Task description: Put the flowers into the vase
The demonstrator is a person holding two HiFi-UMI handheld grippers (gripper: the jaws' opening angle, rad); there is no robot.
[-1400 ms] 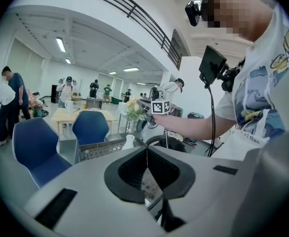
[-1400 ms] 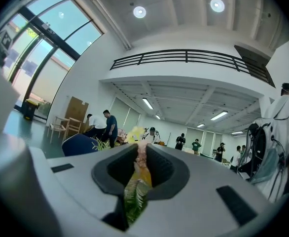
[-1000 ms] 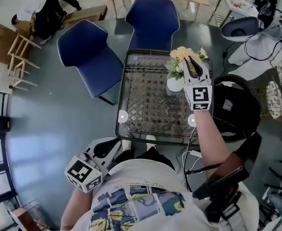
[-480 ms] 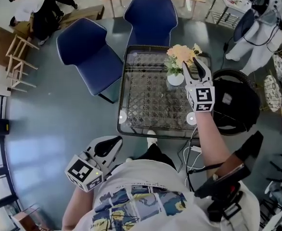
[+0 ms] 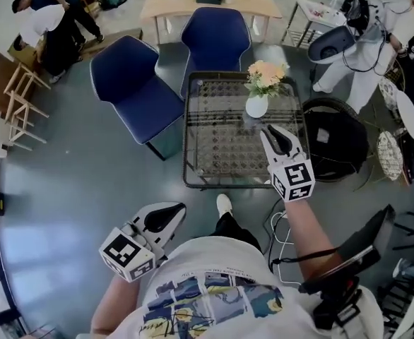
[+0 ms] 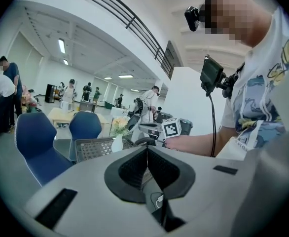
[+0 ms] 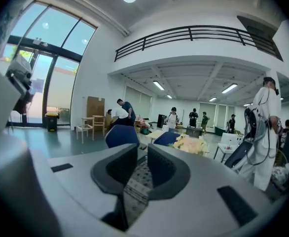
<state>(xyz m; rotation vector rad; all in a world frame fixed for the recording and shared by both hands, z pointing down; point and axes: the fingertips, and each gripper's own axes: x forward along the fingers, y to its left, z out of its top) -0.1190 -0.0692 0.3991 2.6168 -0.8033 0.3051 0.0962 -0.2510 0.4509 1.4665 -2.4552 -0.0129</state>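
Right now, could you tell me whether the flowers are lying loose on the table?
No, in the head view the flowers stand upright in the white vase on the mesh table.

Head view is looking steeply down from above the person onto the surface [image 5: 221,147], while left and right gripper views are looking nearly level along their fingers [image 6: 129,172] from the person's side, all sharing the flowers [image 5: 265,76] and blue chairs [image 5: 214,37].

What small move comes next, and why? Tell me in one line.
Probably draw the right gripper back to rest near the body: the flowers already stand in the vase on the table, its jaws are closing with nothing between them, and the left gripper is shut and empty.
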